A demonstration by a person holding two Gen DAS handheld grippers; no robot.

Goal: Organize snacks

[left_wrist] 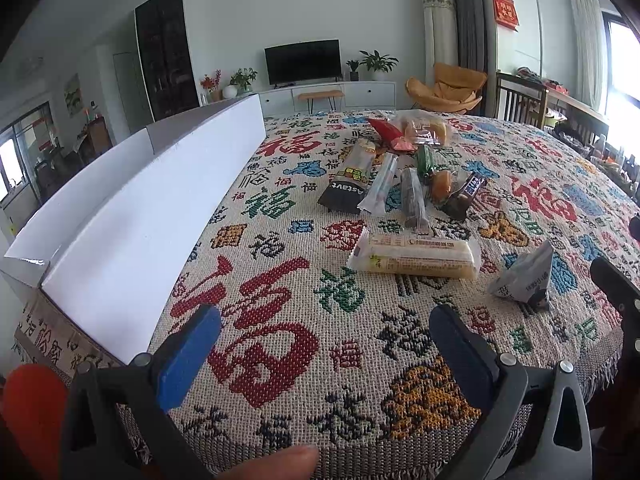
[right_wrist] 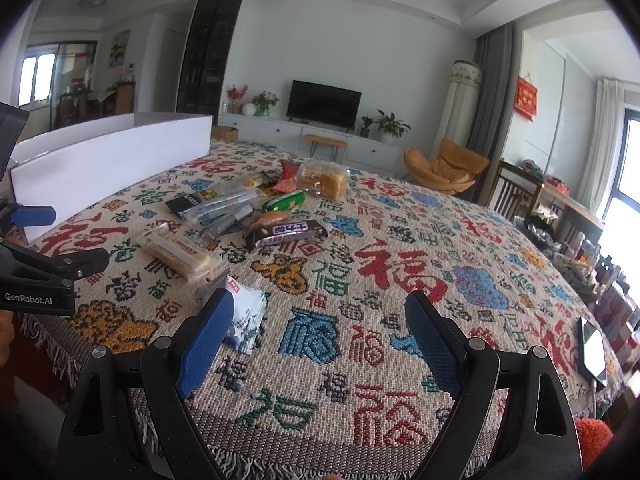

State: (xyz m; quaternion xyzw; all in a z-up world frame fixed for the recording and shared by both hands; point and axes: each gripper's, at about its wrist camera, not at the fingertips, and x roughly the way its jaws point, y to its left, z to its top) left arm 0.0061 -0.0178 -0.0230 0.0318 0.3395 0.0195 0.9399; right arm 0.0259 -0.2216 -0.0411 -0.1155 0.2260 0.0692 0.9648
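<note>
Both jaws are released and grasp nothing: we hold the left gripper [left_wrist: 324,344] and the right gripper [right_wrist: 320,332] with their blue pads spread wide above the near edge of the surface [left_wrist: 280,360], which is covered by a woven cloth with coloured characters.

We take the white box [left_wrist: 152,216] as our landmark; it stands along the left edge of the cloth, its long wall running away from us.

Nearest us, to the right of the box, a small white-and-grey packet [left_wrist: 524,276] lies just ahead of the right gripper's left pad [right_wrist: 248,312]. Just beyond it lies a long pale-yellow wafer pack [left_wrist: 416,256], well apart from the box wall.

Farther out, still right of the box, the main cluster of snacks is heaped together: a black-ended pack [left_wrist: 350,188], a clear tube-like pack [left_wrist: 380,188], a dark chocolate bar [right_wrist: 286,232], a green wrapper [right_wrist: 284,200] and an orange bun [left_wrist: 442,184], several touching or overlapping. Behind these sit a red packet [left_wrist: 386,130] and a clear bag of yellow cake [right_wrist: 322,178], about level with the box's far end.

A phone [right_wrist: 592,350] lies at the surface's right edge, far from the box.
</note>
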